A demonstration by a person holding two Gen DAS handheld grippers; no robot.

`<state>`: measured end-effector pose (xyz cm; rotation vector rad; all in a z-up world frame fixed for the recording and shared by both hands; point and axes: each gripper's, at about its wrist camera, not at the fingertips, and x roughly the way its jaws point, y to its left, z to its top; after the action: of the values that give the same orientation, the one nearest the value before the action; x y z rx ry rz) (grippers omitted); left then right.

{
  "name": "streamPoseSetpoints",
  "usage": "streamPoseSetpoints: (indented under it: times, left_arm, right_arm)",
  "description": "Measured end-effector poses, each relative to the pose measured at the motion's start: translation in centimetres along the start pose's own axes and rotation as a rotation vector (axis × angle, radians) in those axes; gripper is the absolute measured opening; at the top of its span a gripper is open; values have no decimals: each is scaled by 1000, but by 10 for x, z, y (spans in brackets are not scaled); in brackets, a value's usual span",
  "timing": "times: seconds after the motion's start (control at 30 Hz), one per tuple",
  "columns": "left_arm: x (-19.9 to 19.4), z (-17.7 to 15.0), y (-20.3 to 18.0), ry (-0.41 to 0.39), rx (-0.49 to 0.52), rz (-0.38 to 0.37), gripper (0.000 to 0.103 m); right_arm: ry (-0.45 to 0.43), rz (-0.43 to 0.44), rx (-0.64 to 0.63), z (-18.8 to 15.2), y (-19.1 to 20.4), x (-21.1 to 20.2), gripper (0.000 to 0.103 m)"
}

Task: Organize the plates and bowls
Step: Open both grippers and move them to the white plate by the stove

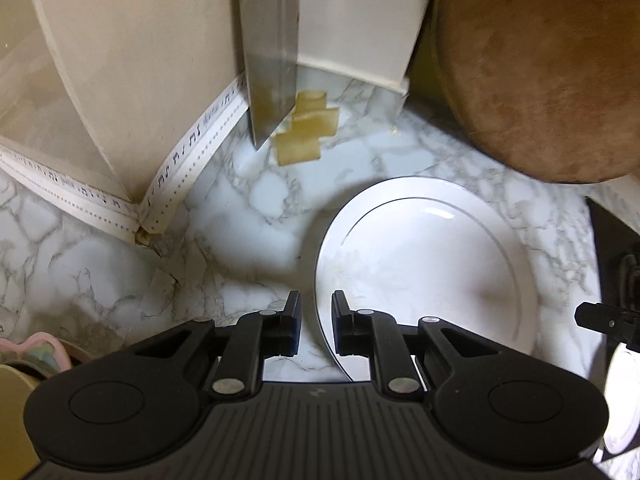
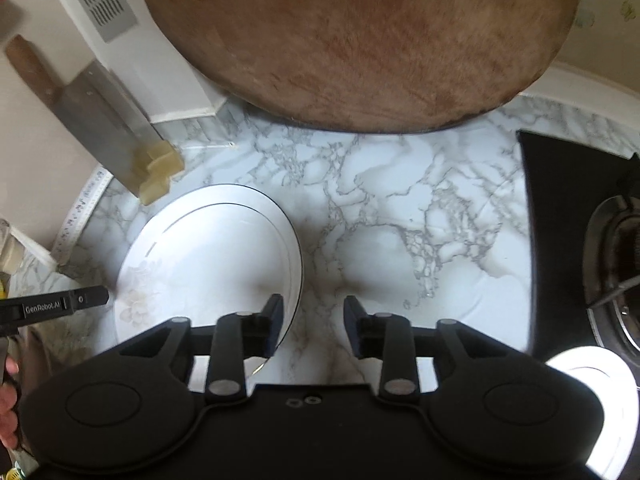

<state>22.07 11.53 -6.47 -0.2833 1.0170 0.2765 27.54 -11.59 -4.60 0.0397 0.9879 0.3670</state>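
1. The plate [image 1: 432, 264], white with a thin dark line inside its rim and a faint flower print, is found on the marble counter [image 2: 400, 208], toward its back left corner.
2. The left gripper [image 1: 317, 320] is seen with its jaws nearly together. The plate's left rim runs between them, so it is judged to be clamped.
3. The right gripper [image 2: 312, 316] is held with its jaws apart. The plate's right rim lies just inside its left finger, and nothing is pinched.
4. The step in hand is judged to be the handling of this one plate by the left side alone.
5. A second plate [image 2: 596, 396] is glimpsed at the counter's near right edge. Stacking the two is probably called for next, with a level carry and the grip kept on the rim.
6. A round cutting board [image 2: 360, 40] is propped at the back edge, and a cleaver [image 2: 104, 120] is leaned on the left wall. A black stove [image 2: 560, 200] is set at the right edge.
7. "GenRobot.AI" [image 2: 42, 309] can be read on the left gripper; no other writing can be made out.
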Motion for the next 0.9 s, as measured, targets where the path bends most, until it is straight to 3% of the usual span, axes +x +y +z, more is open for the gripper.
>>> streamPoseSetpoints:
  times: [0.23,0.3,0.43,0.47,0.8,0.9]
  left_arm:
    - [-32,-5,-12,-47,59,-86,15]
    - [-40,-8,-16,-62,72,-111,23]
    - [-59,-14,-29,-116,112,-147,61]
    - [-65,-16,-33,-136,126,-153,64]
    - [-94,-31,-89,-187,280,-291,70]
    - [-98,-38,-110,-200,323,-350,76]
  right_arm:
    - [-38,20,-8,-12,5,-35,42]
    - [-49,27,-9,-16,6,-44,44]
    - [-77,39,-10,-23,9,-63,49]
    - [-85,39,-8,-25,9,-68,56]
    - [-158,8,3,-47,-9,-122,77]
    - [-170,-18,28,-54,-23,-134,82]
